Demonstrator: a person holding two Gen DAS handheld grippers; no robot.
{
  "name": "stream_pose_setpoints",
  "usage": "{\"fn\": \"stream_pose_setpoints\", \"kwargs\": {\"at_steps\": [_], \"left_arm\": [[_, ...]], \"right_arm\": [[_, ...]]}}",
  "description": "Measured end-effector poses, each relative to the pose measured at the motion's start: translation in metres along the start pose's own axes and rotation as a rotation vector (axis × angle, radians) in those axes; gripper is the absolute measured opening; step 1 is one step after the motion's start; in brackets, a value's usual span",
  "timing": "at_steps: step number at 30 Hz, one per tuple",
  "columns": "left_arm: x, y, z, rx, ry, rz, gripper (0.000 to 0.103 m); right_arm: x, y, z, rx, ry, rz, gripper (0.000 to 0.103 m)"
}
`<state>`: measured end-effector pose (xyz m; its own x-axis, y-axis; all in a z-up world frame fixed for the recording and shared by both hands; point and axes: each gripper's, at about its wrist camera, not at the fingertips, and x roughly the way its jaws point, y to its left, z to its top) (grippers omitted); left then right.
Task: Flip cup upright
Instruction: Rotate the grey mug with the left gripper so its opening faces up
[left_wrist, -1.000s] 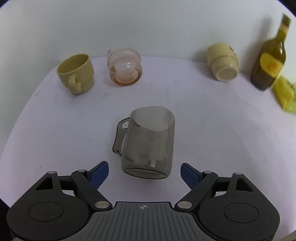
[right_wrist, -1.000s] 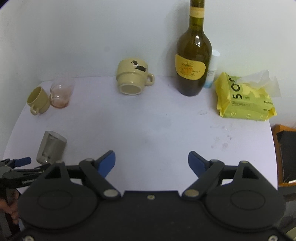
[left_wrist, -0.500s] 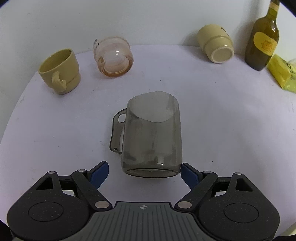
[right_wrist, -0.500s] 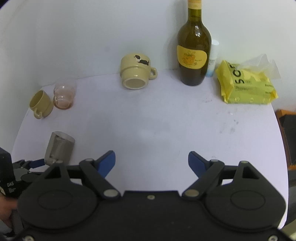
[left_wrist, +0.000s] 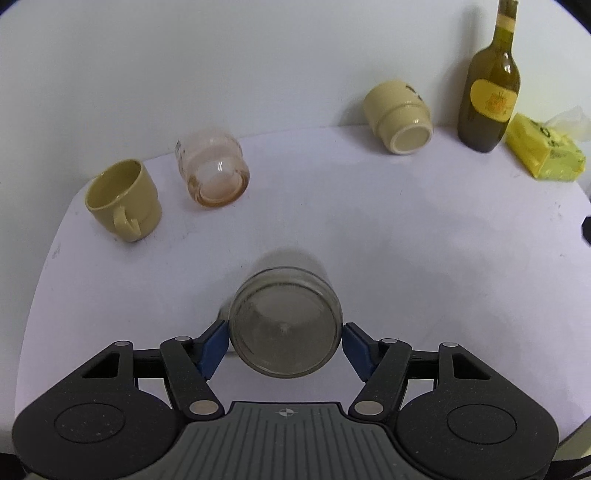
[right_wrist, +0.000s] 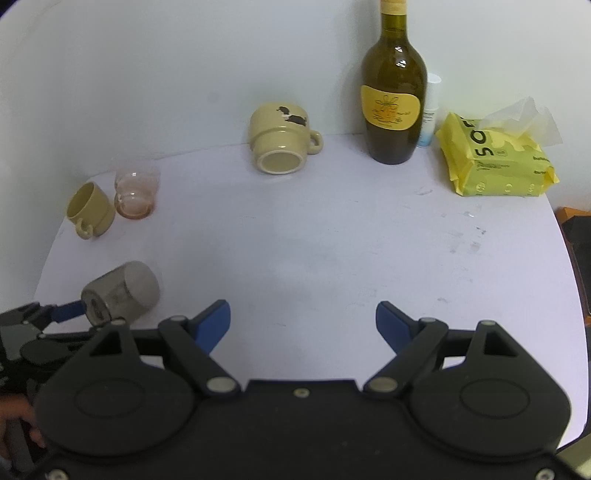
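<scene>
White table (left_wrist: 369, 229): left gripper (left_wrist: 284, 341), now clamped on the smoked-glass mug (left_wrist: 284, 321) at 6 o'clock, begins the flip; right gripper (right_wrist: 303, 321) gapes empty.

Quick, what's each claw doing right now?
Left gripper: closed on the grey glass cup, tipped on its side.
Right gripper: open, holding nothing.

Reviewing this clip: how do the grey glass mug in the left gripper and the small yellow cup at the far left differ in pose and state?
The grey glass mug is tipped over, its base toward the left wrist camera; the small yellow cup stands upright, mouth up.
The mug sits between the left gripper fingers, seemingly gripped; the cup stands free on the table, touched by nothing.
The mug is see-through smoky glass; the cup is opaque.
Both are cylindrical drinking vessels.
</scene>
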<state>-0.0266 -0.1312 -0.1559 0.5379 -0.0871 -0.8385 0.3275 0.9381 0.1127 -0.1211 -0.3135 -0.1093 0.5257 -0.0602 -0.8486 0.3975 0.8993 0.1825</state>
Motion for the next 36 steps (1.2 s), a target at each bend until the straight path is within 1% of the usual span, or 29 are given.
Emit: {"fn": "stream_pose_setpoints", "kwargs": {"at_steps": [3,6,11,13,15,23,25,29,33,36], "left_arm": [[0.003,0.005,0.007,-0.025,0.006,0.007,0.061],[0.005,0.006,0.011,-0.013,-0.003,0.021,0.061],[0.011,0.014,0.018,-0.027,0.013,0.027,0.061],[0.011,0.015,0.017,-0.027,0.015,0.023,0.061],[0.01,0.016,0.014,-0.024,0.016,0.029,0.065],[0.009,0.016,0.007,0.008,0.019,0.033,0.067],[0.01,0.017,0.006,0.014,0.017,0.035,0.067],[0.013,0.017,0.011,0.015,0.01,0.025,0.061],[0.02,0.013,0.021,0.04,-0.004,0.023,0.061],[0.027,0.01,0.032,0.038,-0.005,0.023,0.061]], "right_arm": [[0.0,0.005,-0.001,-0.014,0.001,0.007,0.085],[0.0,0.009,-0.001,-0.027,-0.003,0.008,0.085],[-0.002,0.01,-0.002,-0.024,-0.012,0.0,0.085],[-0.003,0.009,-0.003,-0.018,-0.014,-0.004,0.085],[-0.004,0.009,-0.003,-0.013,-0.016,-0.008,0.085],[-0.007,0.013,-0.006,-0.017,-0.023,-0.011,0.085],[-0.007,0.013,-0.007,-0.02,-0.024,-0.015,0.085],[-0.01,0.011,-0.008,-0.016,-0.029,-0.023,0.085],[-0.012,0.009,-0.009,-0.012,-0.033,-0.034,0.085],[-0.014,0.008,-0.009,-0.012,-0.035,-0.04,0.085]]}}
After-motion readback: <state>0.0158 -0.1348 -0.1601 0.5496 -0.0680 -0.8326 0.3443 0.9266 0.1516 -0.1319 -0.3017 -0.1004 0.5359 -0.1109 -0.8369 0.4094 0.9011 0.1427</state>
